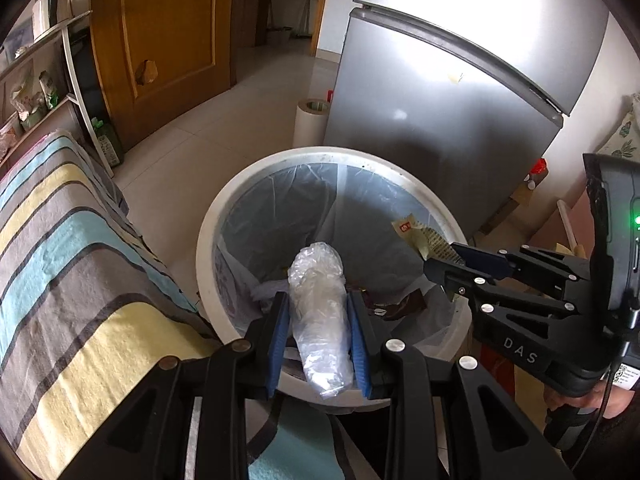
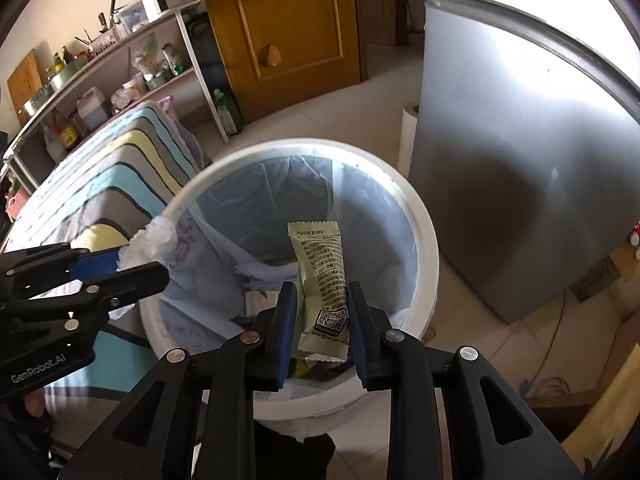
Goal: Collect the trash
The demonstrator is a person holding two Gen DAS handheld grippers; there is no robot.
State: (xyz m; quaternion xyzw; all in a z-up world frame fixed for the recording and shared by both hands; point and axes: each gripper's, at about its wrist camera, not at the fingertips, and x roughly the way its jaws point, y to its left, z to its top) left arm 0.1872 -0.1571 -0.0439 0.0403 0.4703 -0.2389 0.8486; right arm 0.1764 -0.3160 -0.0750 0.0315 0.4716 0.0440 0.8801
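Note:
A white round bin (image 1: 208, 240) (image 2: 424, 232) lined with a clear bag stands on the floor, with scraps and wrappers at its bottom. My left gripper (image 1: 318, 300) (image 2: 140, 260) is over the bin's near rim, shut on a crumpled clear plastic wrap (image 1: 316, 280) (image 2: 156, 236) that sticks out past its blue pads. My right gripper (image 2: 321, 288) (image 1: 442, 258) hangs over the bin's opening from the right side. A green printed snack wrapper (image 2: 320, 256) (image 1: 416, 232) stands between its pads, reaching out beyond the fingertips above the liner.
A silver fridge (image 1: 440, 100) (image 2: 520, 160) stands close behind the bin. A striped cloth-covered surface (image 1: 60, 260) (image 2: 120, 168) borders its left side. A paper roll (image 1: 310, 120) stands by the fridge, with a wooden door (image 2: 288, 32), a loaded shelf (image 2: 100, 72) and cardboard (image 2: 600, 276) around.

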